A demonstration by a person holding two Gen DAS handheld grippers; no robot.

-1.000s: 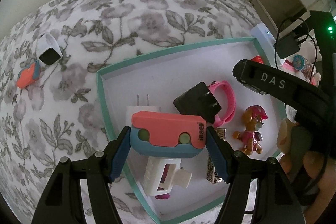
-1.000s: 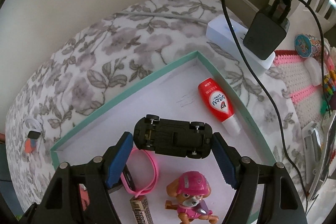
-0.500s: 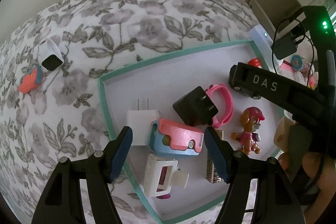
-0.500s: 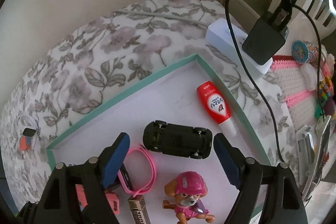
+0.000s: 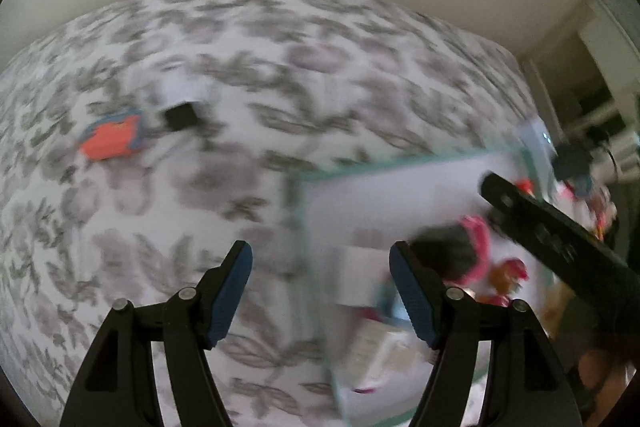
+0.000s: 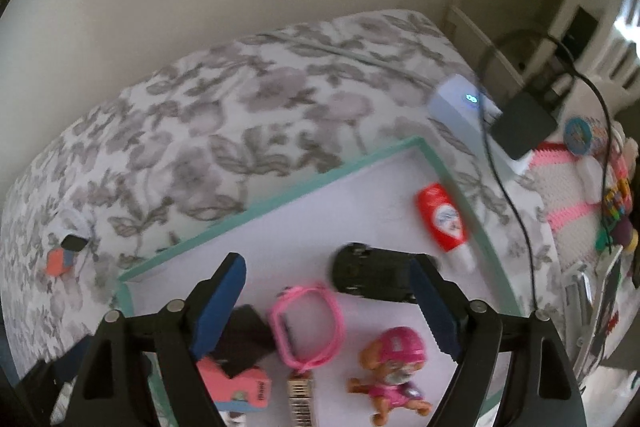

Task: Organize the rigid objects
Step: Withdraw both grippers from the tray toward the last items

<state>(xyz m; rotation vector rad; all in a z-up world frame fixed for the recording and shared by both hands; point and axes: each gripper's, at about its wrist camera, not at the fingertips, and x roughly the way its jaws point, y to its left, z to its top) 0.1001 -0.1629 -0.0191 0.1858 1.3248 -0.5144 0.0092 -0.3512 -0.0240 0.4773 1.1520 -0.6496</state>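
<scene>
My left gripper [image 5: 320, 253] is open and empty above the flowered bed cover [image 5: 248, 75], just left of the teal-rimmed tray [image 5: 304, 223]; this view is blurred. An orange and blue item [image 5: 108, 141] and a small black and white one [image 5: 182, 115] lie far left on the cover. My right gripper [image 6: 325, 269] is open over the tray [image 6: 280, 203]. A black toy car [image 6: 372, 273] lies on the tray floor, partly behind the right finger. Also in the tray are a pink and blue block [image 6: 236, 387], a pink watch [image 6: 306, 321] and a pup figure [image 6: 394, 363].
The tray also holds a red tube [image 6: 442, 221], a black charger [image 6: 244, 339] and a small gold and black piece [image 6: 300, 393]. A white power strip [image 6: 460, 103] with a black adapter [image 6: 522, 123] and cable lies beyond the tray's right corner. A wall runs behind the bed.
The pink and blue block left the left fingers and lies in the tray; that gripper swung left over the cover. The black car dropped from the right fingers, which opened wider and lifted.
</scene>
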